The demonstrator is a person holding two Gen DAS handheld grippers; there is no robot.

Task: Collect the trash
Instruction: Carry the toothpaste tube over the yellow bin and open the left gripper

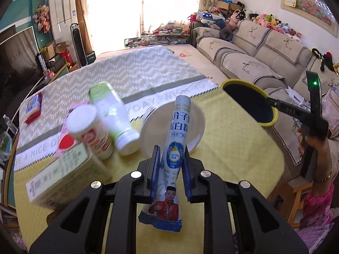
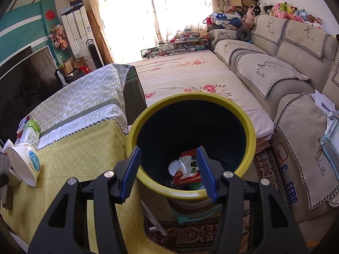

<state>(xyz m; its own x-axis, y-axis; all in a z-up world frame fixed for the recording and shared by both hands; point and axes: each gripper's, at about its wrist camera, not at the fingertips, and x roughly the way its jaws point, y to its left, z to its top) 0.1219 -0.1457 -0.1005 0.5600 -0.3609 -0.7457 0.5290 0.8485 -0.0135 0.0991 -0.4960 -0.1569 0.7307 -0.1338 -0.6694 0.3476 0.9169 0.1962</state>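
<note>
The yellow-clothed table (image 1: 233,131) carries a carton (image 1: 63,177), a white bowl (image 1: 175,127) and two bottles. Beside its edge stands the yellow-rimmed bin (image 2: 190,141) (wrappers inside). The right gripper (image 2: 169,173) hangs spread over it; the left gripper (image 1: 169,175) pinches an upright powder sachet (image 1: 173,154).

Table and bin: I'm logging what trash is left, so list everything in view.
Protein powder sachet: 1, blue and white, clamped in left hand-held gripper.
Bottles: 2, white, lying on table.
Carton: 1, pale green, table's near left.
White bowl: 1, behind sachet.
Tipped cup: 1, white, on yellow tablecloth.
Bin: 1, yellow rim, beside table.
Red wrapper: 1, inside bin.
Right hand-held gripper: open, over bin.
</note>
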